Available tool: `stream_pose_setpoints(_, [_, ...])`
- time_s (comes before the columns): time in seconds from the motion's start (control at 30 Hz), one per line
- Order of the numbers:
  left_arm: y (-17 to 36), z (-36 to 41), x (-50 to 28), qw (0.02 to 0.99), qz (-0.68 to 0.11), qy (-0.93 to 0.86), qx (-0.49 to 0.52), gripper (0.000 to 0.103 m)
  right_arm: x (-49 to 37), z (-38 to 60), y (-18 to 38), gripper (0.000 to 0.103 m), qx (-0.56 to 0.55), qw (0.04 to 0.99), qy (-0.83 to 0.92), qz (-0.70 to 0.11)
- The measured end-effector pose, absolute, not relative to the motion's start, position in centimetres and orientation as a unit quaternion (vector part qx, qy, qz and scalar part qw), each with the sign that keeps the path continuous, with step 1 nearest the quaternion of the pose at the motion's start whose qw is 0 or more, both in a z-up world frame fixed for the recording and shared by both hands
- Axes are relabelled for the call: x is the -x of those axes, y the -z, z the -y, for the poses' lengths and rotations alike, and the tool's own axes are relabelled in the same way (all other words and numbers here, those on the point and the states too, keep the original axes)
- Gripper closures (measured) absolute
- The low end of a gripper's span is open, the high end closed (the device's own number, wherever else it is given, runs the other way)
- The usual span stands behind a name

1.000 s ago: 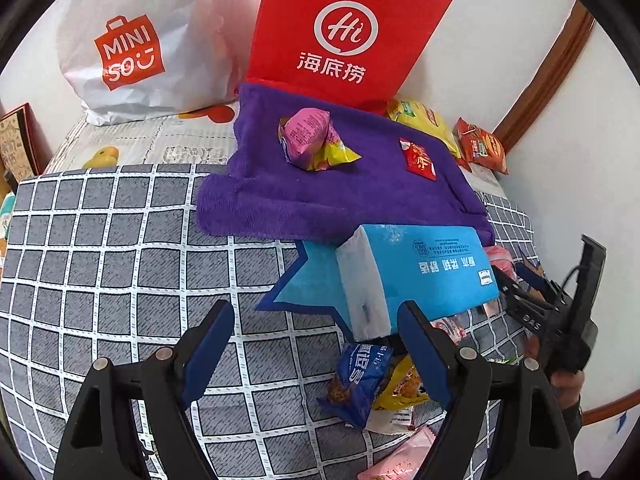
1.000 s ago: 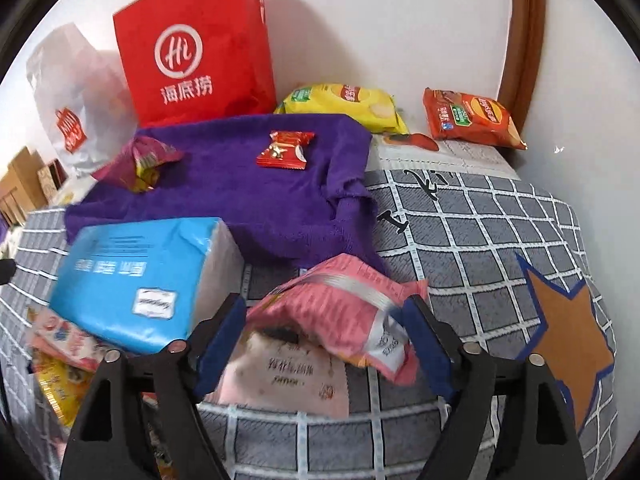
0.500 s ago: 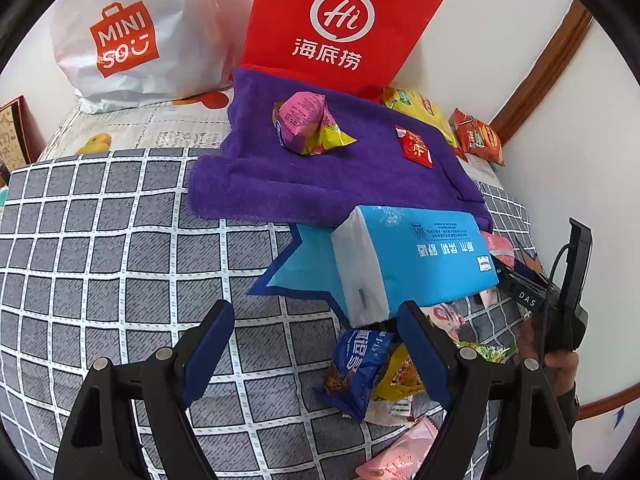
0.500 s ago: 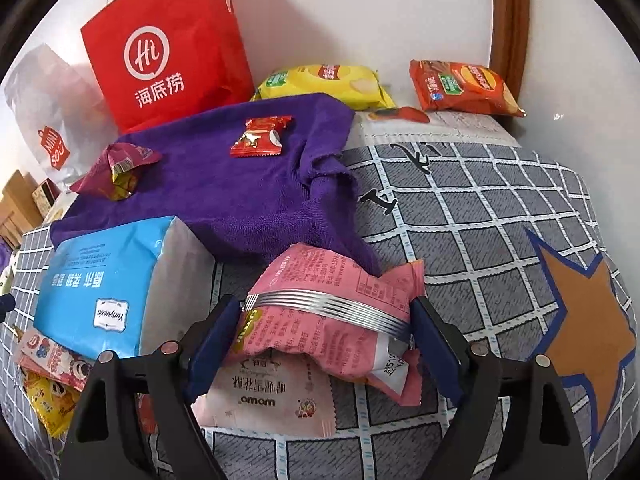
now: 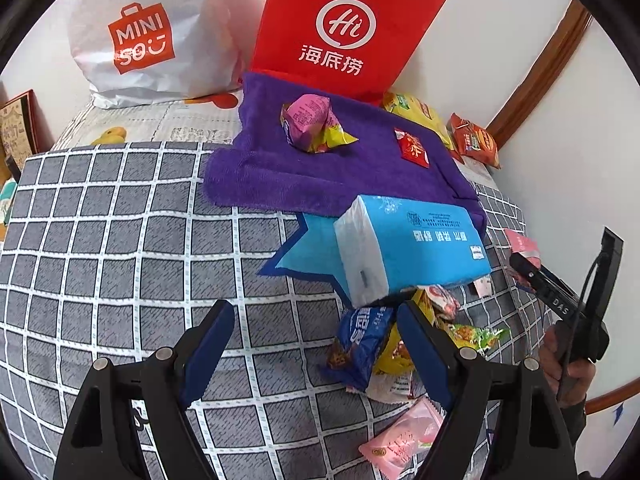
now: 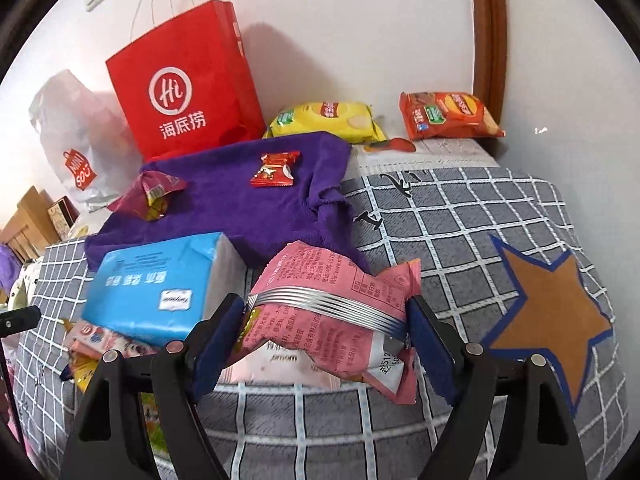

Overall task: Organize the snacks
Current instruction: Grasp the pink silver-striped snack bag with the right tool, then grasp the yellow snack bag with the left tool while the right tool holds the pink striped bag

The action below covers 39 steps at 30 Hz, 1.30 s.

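My right gripper (image 6: 326, 320) is shut on a pink snack bag (image 6: 332, 312) and holds it above another pink packet (image 6: 280, 364) on the checked cover. My left gripper (image 5: 316, 340) is open and empty, hovering over the cover beside a pile of small snack packets (image 5: 364, 344). A blue tissue pack (image 5: 412, 248) lies on that pile and shows in the right wrist view (image 6: 160, 284). A purple towel (image 5: 320, 172) holds a pink-and-yellow snack (image 5: 312, 124) and a red candy (image 5: 412, 148). The right gripper shows at the left view's right edge (image 5: 568, 300).
A red paper bag (image 5: 344, 32) and a white Miniso bag (image 5: 144, 36) stand against the wall behind the towel. A yellow chip bag (image 6: 324, 118) and an orange chip bag (image 6: 448, 116) lie by the wall. A brown star patch (image 6: 552, 320) marks the cover at right.
My right gripper has closed on the pink snack bag and lifted it off the packet below. My left gripper has drifted back and left, staying open.
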<state>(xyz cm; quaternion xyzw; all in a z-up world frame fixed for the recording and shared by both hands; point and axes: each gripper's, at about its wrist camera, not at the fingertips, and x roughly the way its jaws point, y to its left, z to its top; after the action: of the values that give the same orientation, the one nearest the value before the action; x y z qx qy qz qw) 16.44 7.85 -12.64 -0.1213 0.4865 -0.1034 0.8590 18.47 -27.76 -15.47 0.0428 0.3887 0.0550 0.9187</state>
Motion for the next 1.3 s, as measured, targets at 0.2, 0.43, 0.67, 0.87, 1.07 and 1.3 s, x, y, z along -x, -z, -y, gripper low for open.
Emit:
stream_pose_setpoints(0.2, [13.0,-7.9,-15.5,0.857,-0.49,0.104,0.12,0.021,-16.5,27.5,14.7,0.021,-0.041,0.922,-0.057,-0.382])
stream_pose_setpoints(0.43, [13.3,-7.9,-14.9,0.855,-0.493,0.108,0.12,0.021,-14.9,27.0,14.3,0.021,-0.045,0.923,-0.062,-0.376])
stream_pose_setpoints(0.67, [13.9,-7.7,-14.7,0.852,-0.498,0.112,0.12,0.021,-14.2,26.8,14.0,0.021,-0.05,0.923,-0.064,-0.375])
stream_pose_setpoints(0.87, [14.4,-7.6,-14.7,0.849,-0.502,0.115,0.123,0.021,-13.8,26.6,14.0,0.021,-0.052,0.923,-0.069,-0.374])
stream_pose_setpoints(1.07, [15.0,-7.7,-14.7,0.846,-0.506,0.113,0.124,0.021,-13.6,26.1,14.4,0.021,-0.05,0.921,-0.074,-0.378])
stream_pose_setpoints(1.3, [15.6,-8.6,-14.7,0.845,-0.508,0.102,0.131,0.021,-13.6,25.9,14.7,0.021,-0.047,0.919,-0.082,-0.383])
